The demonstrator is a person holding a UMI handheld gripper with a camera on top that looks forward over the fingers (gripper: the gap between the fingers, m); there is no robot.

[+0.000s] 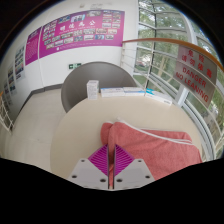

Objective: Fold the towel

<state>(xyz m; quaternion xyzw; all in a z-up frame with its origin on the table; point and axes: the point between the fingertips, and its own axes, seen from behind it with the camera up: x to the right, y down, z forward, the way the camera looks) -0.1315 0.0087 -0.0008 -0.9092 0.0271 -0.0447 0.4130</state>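
A pink towel [160, 148] lies on a round cream table [75, 135], spread to the right of my fingers. My gripper [111, 165] is at the towel's near left edge. Its two magenta pads [98, 160] are pressed together with a thin strip of pink cloth pinched between them. The towel's corner rises from the fingers toward the far left, where it folds over itself. The part of the towel under the fingers is hidden.
A second round grey table [85, 90] stands beyond with a white box [120, 92] on its right side. A white cord [150, 130] runs across the table above the towel. Windows with red lettering are to the right; a wall with pink posters is behind.
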